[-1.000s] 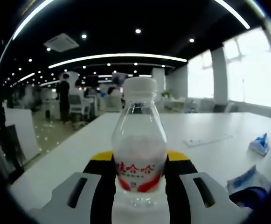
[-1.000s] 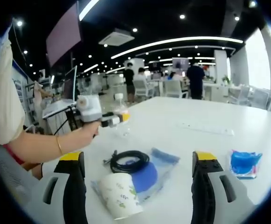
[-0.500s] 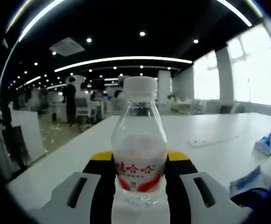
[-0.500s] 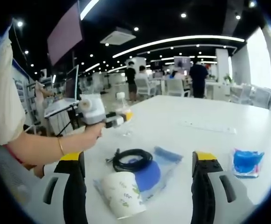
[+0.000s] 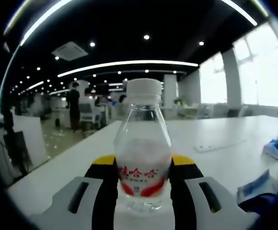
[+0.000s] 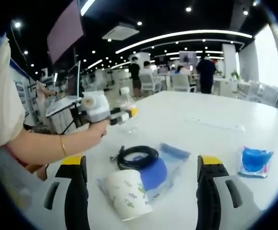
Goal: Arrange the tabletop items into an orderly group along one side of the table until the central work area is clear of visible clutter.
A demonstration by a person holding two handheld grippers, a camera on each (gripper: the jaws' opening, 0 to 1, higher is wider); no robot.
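Gripping the clear water bottle (image 5: 143, 143) as before, the left tongs (image 5: 143, 175) stayed shut on its waist, upright above the white tabletop (image 5: 215, 139). The right tongs (image 6: 141, 184) hung wide apart and empty over a paper cup (image 6: 127, 194), black cable (image 6: 138, 157) and blue pouch (image 6: 160, 165); a blue packet (image 6: 255, 160) lay near.

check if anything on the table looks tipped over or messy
The paper cup lies on its side on a clear plastic bag, with a coiled black cable on the same bag. The water bottle stands upright in the left tool.
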